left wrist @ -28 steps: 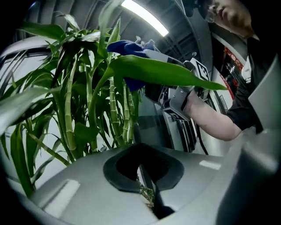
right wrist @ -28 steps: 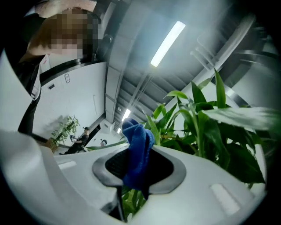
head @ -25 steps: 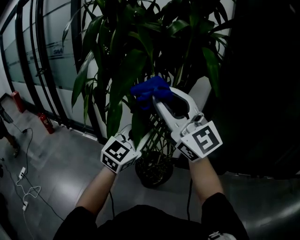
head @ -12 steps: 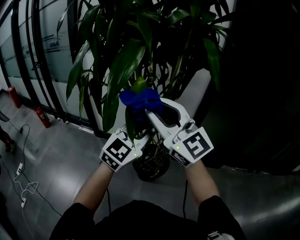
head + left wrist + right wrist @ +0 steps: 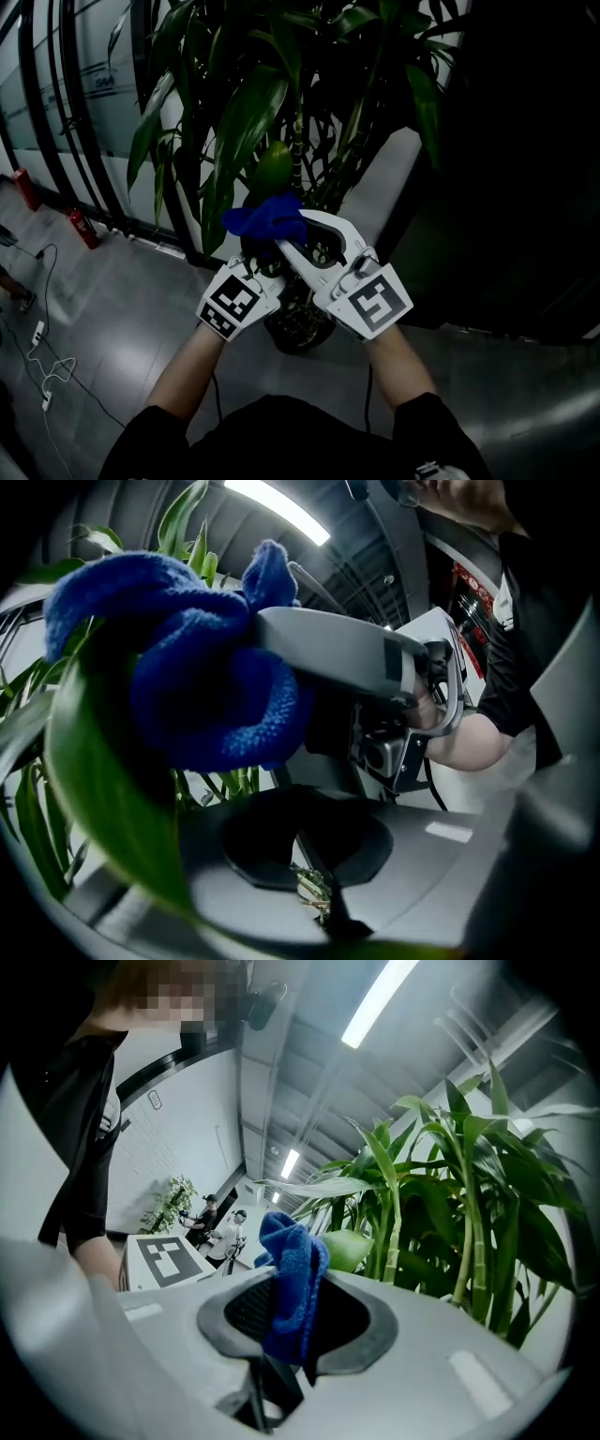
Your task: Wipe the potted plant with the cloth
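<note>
A tall potted plant point(image 5: 246, 131) with long green leaves fills the head view. My right gripper point(image 5: 283, 246) is shut on a blue cloth point(image 5: 265, 217), which is bunched against a pale green leaf point(image 5: 273, 169) just above it. The right gripper view shows the cloth point(image 5: 292, 1274) pinched between the dark pads of that gripper point(image 5: 286, 1305), with the leaf point(image 5: 349, 1249) right behind. My left gripper point(image 5: 251, 277) sits just below the cloth, its tips hidden. In the left gripper view its jaws point(image 5: 305, 825) are closed with a leaf point(image 5: 103, 799) running through them, and the cloth point(image 5: 206, 705) hangs just above.
The plant's dark pot point(image 5: 300, 336) stands on the grey floor below my hands. Two red fire extinguishers point(image 5: 81, 228) stand by the glass wall at left, and cables point(image 5: 45, 367) lie on the floor. A dark panel point(image 5: 525, 169) rises at right. Two people point(image 5: 220, 1222) stand far off.
The right gripper has slid the cloth down the leaf toward me and the left gripper. More pale green leaf now shows above the cloth. The left gripper has barely moved.
</note>
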`<state>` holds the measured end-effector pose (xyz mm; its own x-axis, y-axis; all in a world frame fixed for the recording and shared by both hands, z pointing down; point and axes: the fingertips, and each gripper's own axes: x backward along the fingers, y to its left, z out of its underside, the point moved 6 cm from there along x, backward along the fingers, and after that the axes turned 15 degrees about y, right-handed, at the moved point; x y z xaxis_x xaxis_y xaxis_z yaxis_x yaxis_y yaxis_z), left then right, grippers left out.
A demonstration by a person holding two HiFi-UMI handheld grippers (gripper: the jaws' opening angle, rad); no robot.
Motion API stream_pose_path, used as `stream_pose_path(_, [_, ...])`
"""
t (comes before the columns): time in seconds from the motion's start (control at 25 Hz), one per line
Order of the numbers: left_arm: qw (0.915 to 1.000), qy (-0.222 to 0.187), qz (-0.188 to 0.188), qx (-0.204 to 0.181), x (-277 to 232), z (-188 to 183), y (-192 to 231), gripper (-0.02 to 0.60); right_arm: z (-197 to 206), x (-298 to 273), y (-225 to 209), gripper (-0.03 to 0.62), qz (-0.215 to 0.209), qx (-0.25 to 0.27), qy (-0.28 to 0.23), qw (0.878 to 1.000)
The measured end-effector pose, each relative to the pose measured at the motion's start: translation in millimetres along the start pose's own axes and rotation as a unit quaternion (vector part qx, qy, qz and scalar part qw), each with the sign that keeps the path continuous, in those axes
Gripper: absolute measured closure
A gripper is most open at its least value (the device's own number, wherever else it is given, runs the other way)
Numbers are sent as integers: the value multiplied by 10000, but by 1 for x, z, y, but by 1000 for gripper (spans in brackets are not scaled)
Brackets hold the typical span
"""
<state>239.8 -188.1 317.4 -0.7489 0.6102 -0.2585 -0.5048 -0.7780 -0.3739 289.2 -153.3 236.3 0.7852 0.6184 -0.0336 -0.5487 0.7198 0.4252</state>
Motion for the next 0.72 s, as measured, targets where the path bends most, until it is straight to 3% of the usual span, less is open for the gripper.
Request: stream_pose_path(0.72, [9980, 315, 171, 514, -3, 43, -27, 575, 50, 4, 33, 485, -395, -680, 347, 9963])
